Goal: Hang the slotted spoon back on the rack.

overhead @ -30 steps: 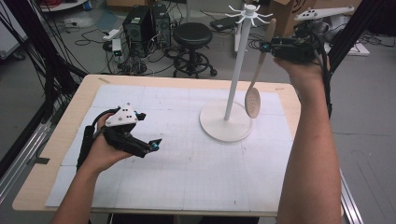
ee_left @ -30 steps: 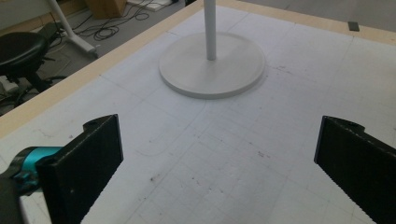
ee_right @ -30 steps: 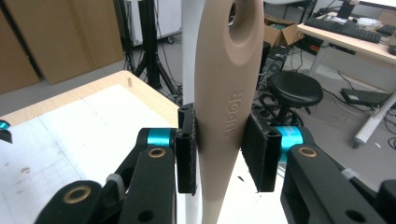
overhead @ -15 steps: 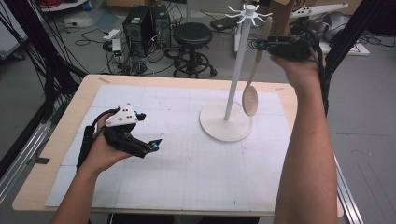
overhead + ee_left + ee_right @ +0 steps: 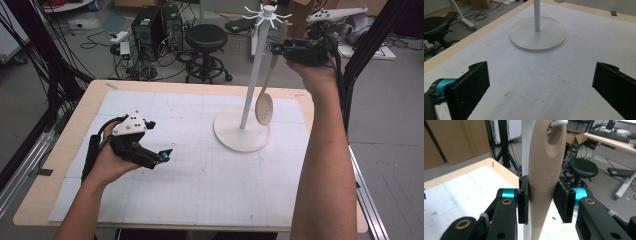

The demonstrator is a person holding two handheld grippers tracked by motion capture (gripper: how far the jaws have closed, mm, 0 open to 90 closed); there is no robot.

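Right gripper is raised at the top of the stand, forearm reaching up steeply from the table's right edge. Its jaws have just been opening, with the spoon handle between them: left pad looks to touch the handle, right pad stands just off it, so the grip is loosened. The spoon's handle hole sits on a white hook at the stand's top; in the high view the spoon hangs tilted beside the pole, bowl just above the round base.

Left gripper is low over the mat at the table's left, hand resting, jaws spread wide with nothing between them, pointing toward the stand's base.

Room: bare mat between left gripper and base; stand sits near the table's far right edge.
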